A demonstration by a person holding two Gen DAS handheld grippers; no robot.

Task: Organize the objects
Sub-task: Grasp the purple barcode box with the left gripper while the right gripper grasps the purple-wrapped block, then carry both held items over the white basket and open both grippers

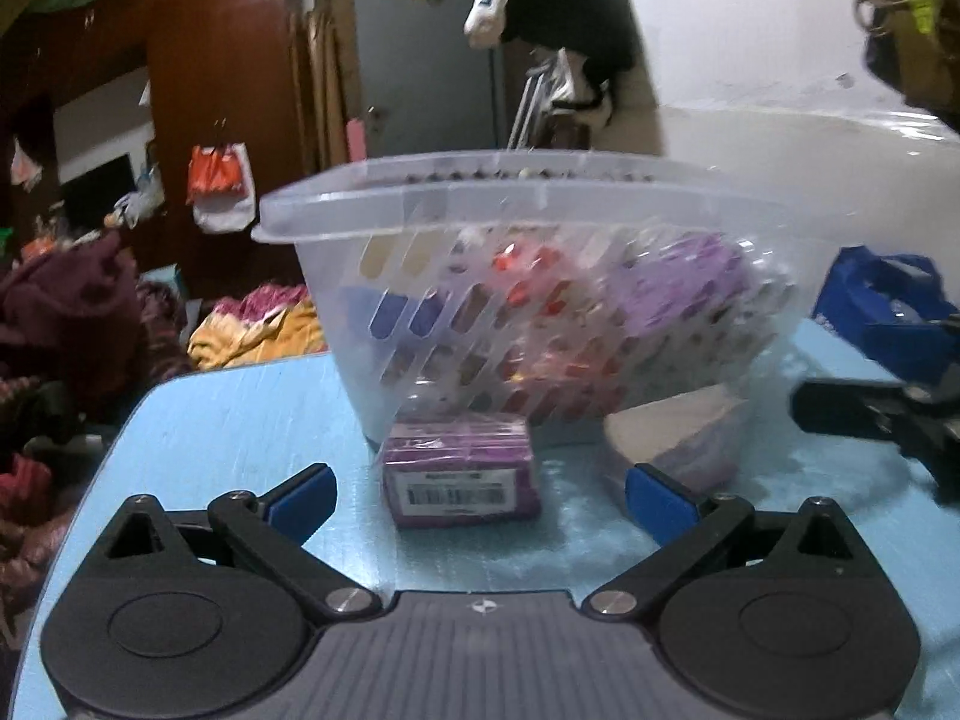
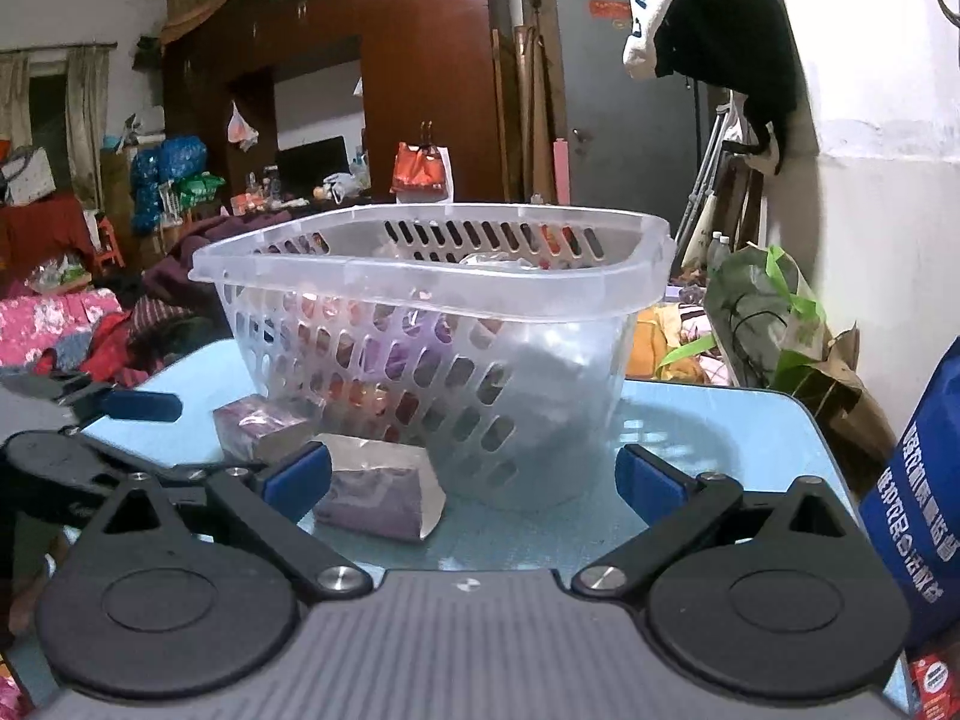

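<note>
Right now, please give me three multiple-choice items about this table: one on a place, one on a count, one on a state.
1. Where is the purple box with the barcode?
A. inside the basket
B. on the table in front of the basket
C. on the floor

2. How many purple boxes lie on the table outside the basket?
A. one
B. two
C. four

3. How is the left hand-held gripper?
A. open and empty
B. shut on a box
C. shut on the basket rim

Answers:
1 B: the box lies on the blue table, at the foot of the basket.
2 B: the right wrist view shows the barcode box and a second box side by side.
3 A: its blue pads stand wide apart and touch nothing.
</note>
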